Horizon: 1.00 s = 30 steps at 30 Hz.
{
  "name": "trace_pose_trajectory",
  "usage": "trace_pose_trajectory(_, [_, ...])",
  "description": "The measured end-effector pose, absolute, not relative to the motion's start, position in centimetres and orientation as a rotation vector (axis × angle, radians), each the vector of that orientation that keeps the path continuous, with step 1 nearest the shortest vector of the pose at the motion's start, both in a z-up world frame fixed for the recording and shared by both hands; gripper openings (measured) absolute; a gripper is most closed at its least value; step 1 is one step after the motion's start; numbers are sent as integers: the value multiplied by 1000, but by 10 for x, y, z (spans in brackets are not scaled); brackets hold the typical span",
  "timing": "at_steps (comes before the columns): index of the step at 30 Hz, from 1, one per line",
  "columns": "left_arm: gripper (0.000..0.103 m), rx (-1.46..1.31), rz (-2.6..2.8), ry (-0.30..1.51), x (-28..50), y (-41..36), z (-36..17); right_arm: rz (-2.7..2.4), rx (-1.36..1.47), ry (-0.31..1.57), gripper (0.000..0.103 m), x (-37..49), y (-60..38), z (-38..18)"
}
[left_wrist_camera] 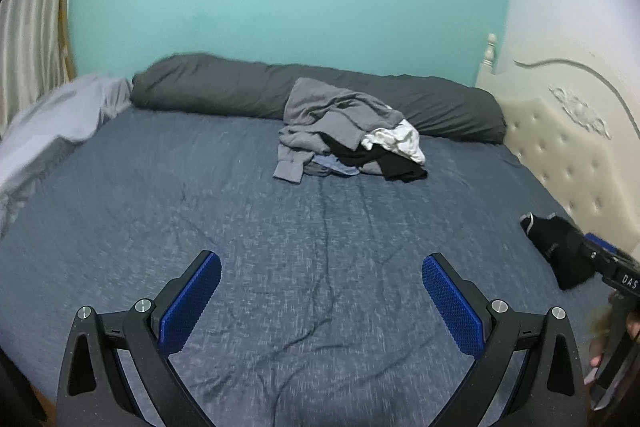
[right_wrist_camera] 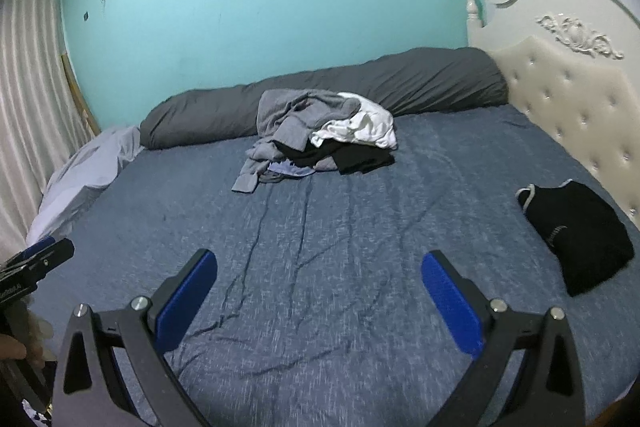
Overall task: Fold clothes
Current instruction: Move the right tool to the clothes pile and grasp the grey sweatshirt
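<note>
A loose pile of clothes (left_wrist_camera: 344, 131) (right_wrist_camera: 320, 131), grey, black, white and pale blue, lies at the far middle of the bed against a long dark grey bolster. A folded black garment (right_wrist_camera: 576, 243) (left_wrist_camera: 556, 251) rests on the sheet at the right, near the headboard. My left gripper (left_wrist_camera: 322, 263) hovers open above the bare blue sheet, nothing between its blue pads. My right gripper (right_wrist_camera: 320, 261) is open too, also over bare sheet, with the black garment off to its right. The pile is well beyond both grippers.
The blue sheet (left_wrist_camera: 280, 247) (right_wrist_camera: 340, 227) is wrinkled. A dark grey bolster (left_wrist_camera: 240, 91) (right_wrist_camera: 400, 87) lines the teal wall. A cream tufted headboard (right_wrist_camera: 568, 99) (left_wrist_camera: 560, 147) bounds the right side. A pale blanket (left_wrist_camera: 52, 127) and striped curtain (right_wrist_camera: 28, 87) are at left.
</note>
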<state>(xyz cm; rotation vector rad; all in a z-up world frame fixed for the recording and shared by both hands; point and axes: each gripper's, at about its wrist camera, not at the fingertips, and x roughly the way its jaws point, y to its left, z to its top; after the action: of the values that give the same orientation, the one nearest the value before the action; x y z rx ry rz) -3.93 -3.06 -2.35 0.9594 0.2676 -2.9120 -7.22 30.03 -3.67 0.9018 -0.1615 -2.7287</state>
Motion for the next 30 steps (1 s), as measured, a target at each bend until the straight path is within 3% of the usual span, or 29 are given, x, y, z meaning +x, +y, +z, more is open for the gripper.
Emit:
trace_pose_trajectory(16, [103,1029,-2792,517,-213,-127,-137,-2670,903,25,103,-305,213,-102])
trace_pose_trajectory(30, [103,1056,-2782,559,-302,-144,-207,-2670,890,87,102,-503,156,-140])
